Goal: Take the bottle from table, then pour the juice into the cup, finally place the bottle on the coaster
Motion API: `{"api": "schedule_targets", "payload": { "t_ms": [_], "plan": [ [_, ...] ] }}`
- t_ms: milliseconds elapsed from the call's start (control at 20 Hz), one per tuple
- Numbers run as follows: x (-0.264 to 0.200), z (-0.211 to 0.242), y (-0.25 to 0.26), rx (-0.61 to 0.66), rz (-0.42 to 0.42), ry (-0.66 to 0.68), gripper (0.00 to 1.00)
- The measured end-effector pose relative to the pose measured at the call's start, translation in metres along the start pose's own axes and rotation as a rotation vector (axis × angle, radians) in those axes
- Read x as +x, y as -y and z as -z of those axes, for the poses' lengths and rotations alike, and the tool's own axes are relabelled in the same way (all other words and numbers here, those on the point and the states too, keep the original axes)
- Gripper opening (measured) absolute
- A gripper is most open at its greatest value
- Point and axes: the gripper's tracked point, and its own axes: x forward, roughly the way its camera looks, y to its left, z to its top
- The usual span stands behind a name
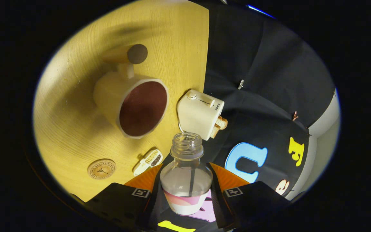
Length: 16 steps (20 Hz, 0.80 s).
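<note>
My gripper [185, 190] is shut on a clear plastic bottle [186, 175], one finger on each side of its body. The bottle has no cap and a pink and white label; its open neck points forward toward the table. Beyond the neck and off to one side stands a cream cup [130, 104] with a dark brown inside and a handle. A round wooden coaster [101, 169] lies flat on the yellow wooden table [72, 122], on the cup's near side, close to the fingers. The whole view is tilted.
A cream toy toaster [201, 113] with toast slices in it stands at the table's edge just beyond the bottle mouth. A small white packet [148, 161] lies between the coaster and the bottle. A dark round object [137, 53] sits beyond the cup's handle.
</note>
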Motion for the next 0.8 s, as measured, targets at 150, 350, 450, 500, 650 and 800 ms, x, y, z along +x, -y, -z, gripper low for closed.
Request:
{"api": "schedule_targets", "payload": {
  "t_ms": [150, 350, 450, 500, 650, 800],
  "plan": [
    [-0.003, 0.007, -0.006, 0.132, -0.012, -0.014, 0.69],
    [-0.01, 0.02, -0.005, 0.403, -0.038, -0.057, 0.69],
    [-0.015, 0.026, -0.001, 0.54, -0.051, -0.065, 0.69],
    [-0.017, 0.03, 0.002, 0.6, -0.057, -0.067, 0.69],
    [-0.028, 0.042, 0.015, 0.785, -0.056, -0.065, 0.69],
    [-0.037, 0.056, 0.019, 1.033, -0.074, -0.054, 0.69]
  ]
}}
